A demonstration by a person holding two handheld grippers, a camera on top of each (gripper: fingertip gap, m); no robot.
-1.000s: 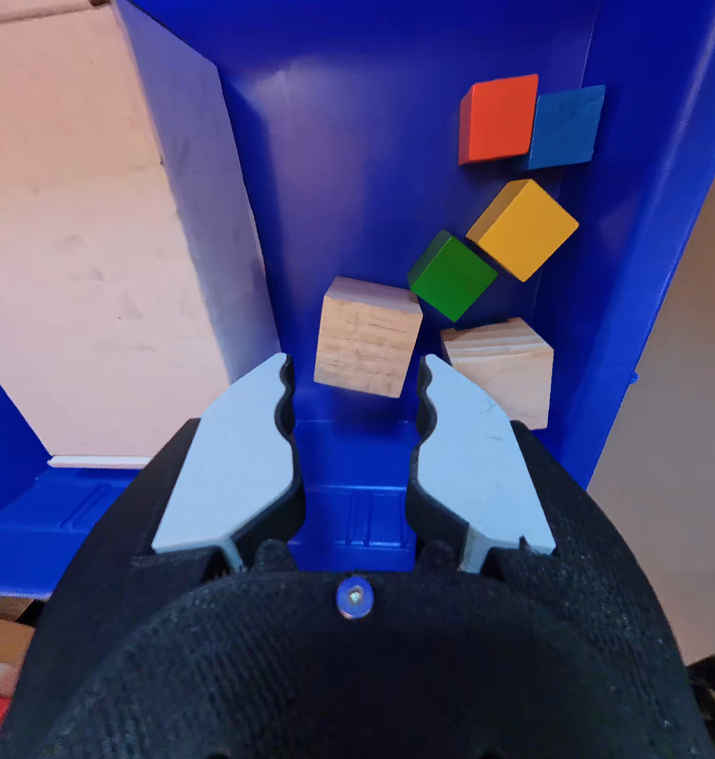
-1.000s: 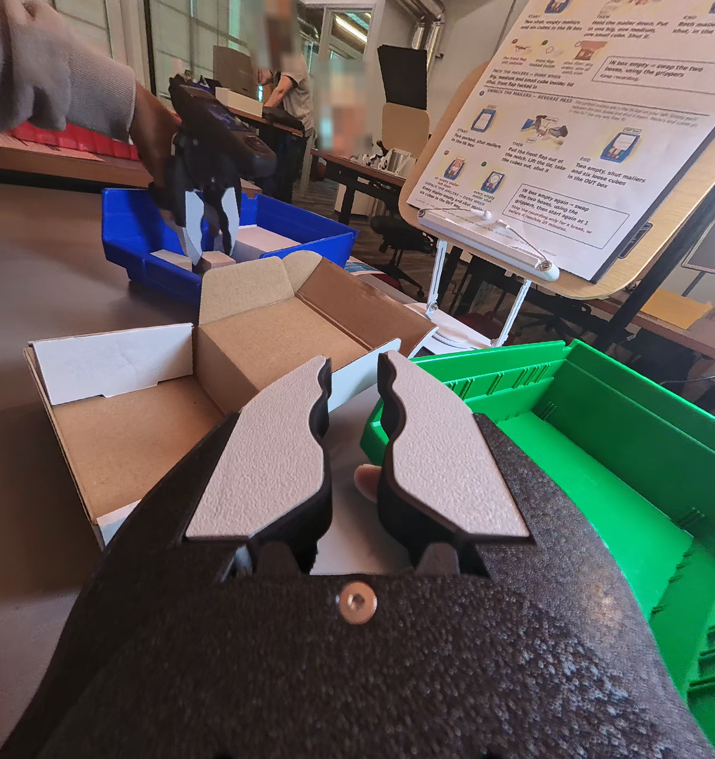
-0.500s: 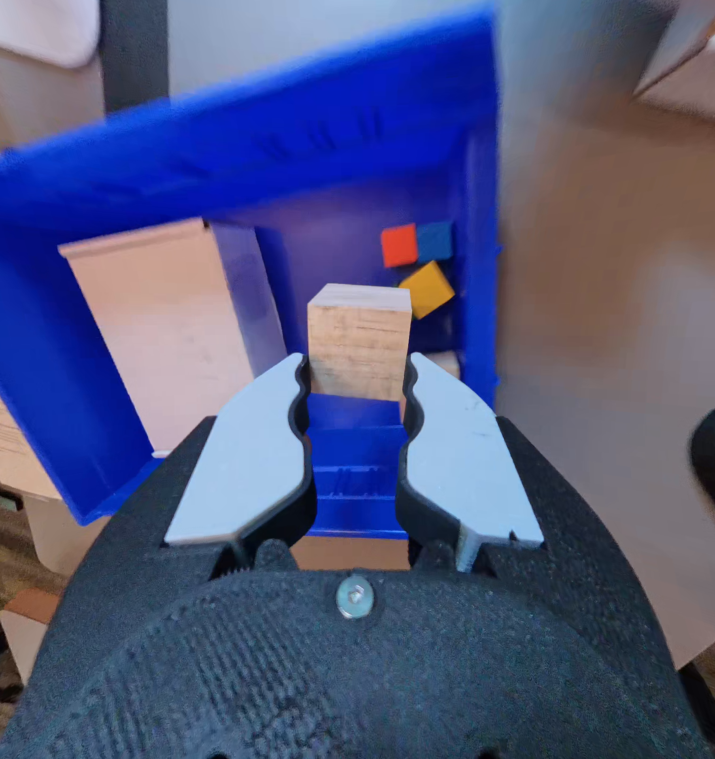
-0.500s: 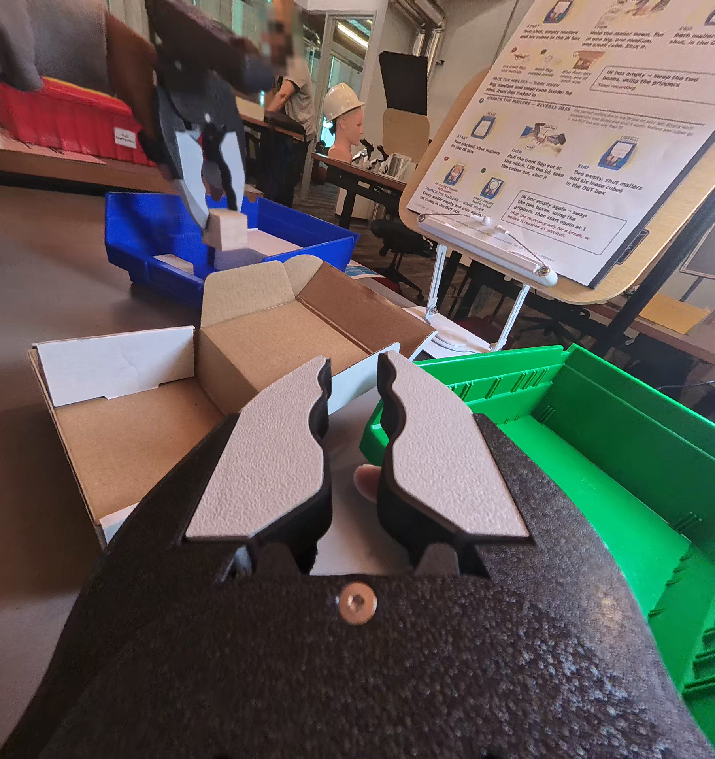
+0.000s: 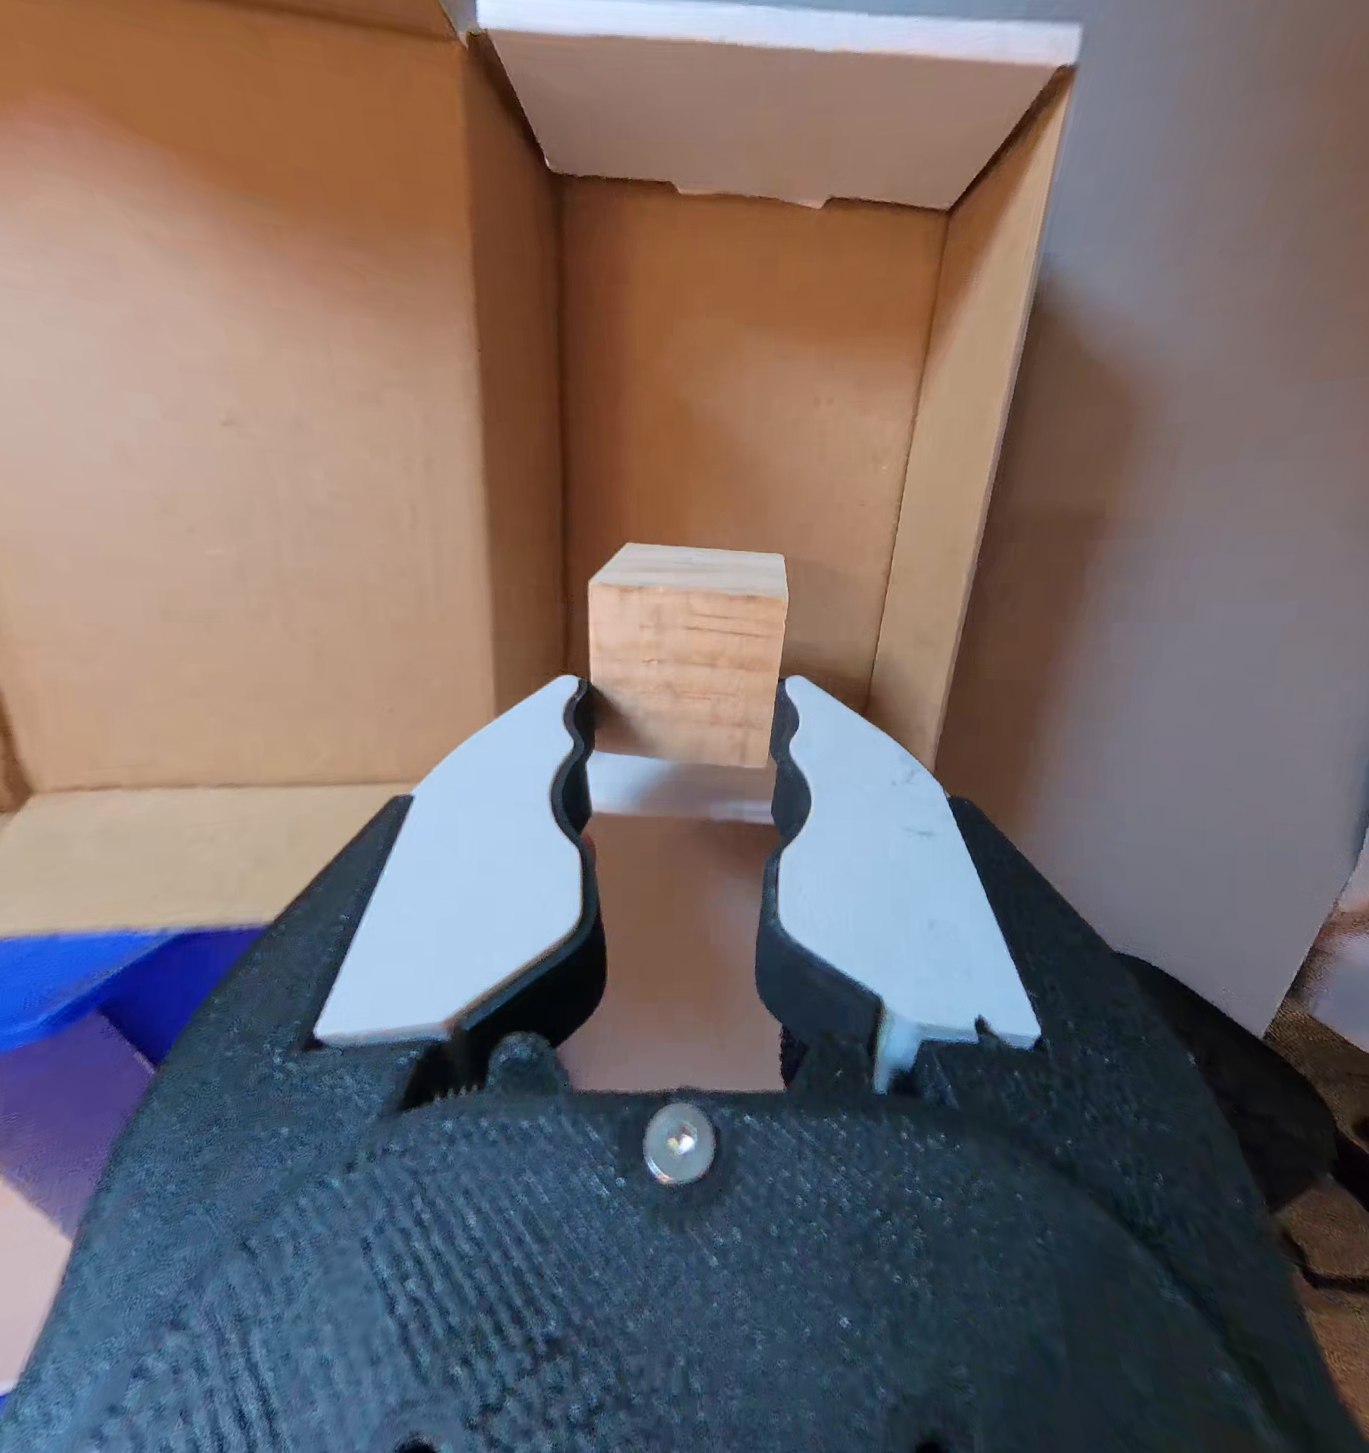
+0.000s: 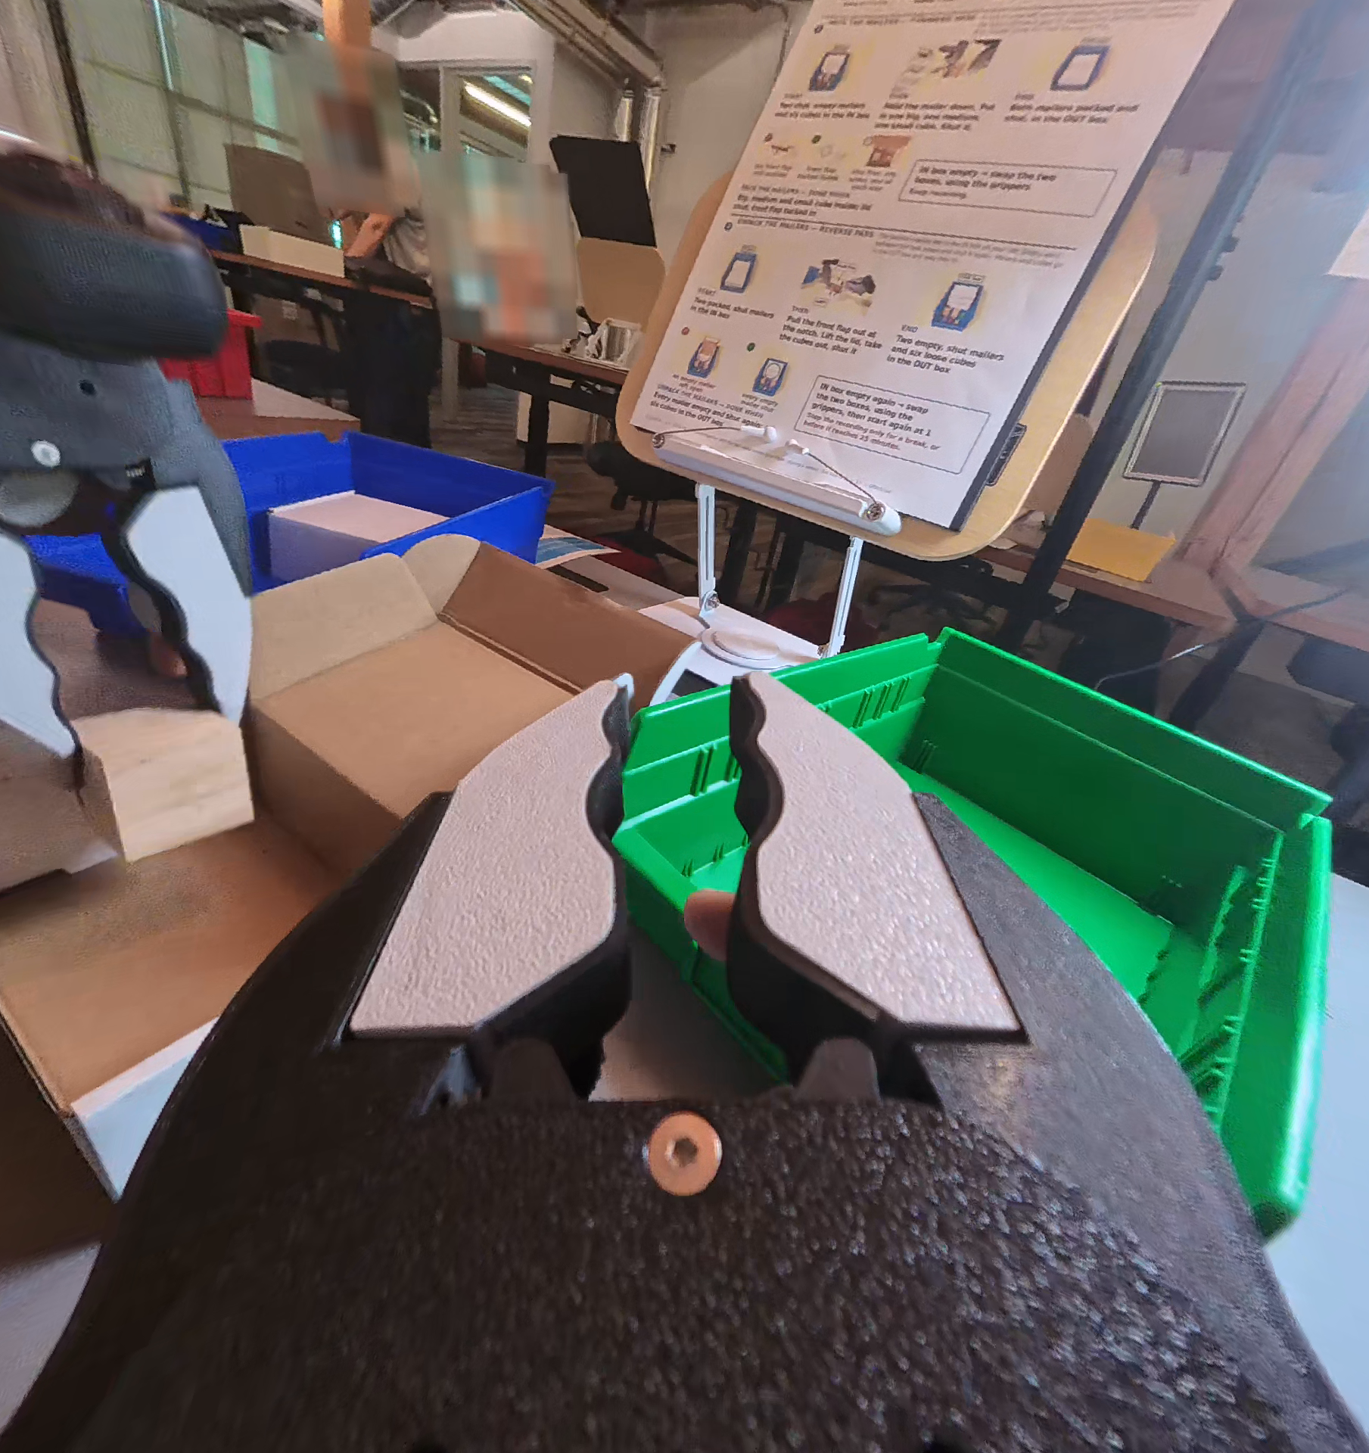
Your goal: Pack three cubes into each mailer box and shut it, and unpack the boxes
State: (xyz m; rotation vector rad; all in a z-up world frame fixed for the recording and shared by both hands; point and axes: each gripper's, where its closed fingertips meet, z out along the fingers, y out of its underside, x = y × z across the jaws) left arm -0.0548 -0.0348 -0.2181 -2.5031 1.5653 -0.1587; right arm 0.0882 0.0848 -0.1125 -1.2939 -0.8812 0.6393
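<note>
My left gripper [image 5: 681, 696] is shut on a plain wooden cube [image 5: 685, 656] and holds it over the inside of the open brown mailer box [image 5: 744, 377]. The box's lid [image 5: 233, 393] lies open to the left. In the right wrist view the left gripper [image 6: 138, 708] hangs with the cube [image 6: 170, 778] just above the box [image 6: 398, 708]. My right gripper [image 6: 677, 692] sits at the box's near right corner beside the green bin; its jaws stand a narrow gap apart with nothing between them.
An empty green bin [image 6: 1058, 825] stands right of the box. A blue bin [image 6: 429, 487] with a white mailer [image 6: 351, 519] in it stands behind the box; its edge shows in the left wrist view [image 5: 36, 983]. An instruction board [image 6: 901, 275] stands on a stand behind. Some 20 cm of space lies between my two pairs of fingers.
My left gripper closed on the wooden cube in the blue bin, lifted it and carried it over the open mailer box. My right gripper stayed by the box corner, tilting slightly.
</note>
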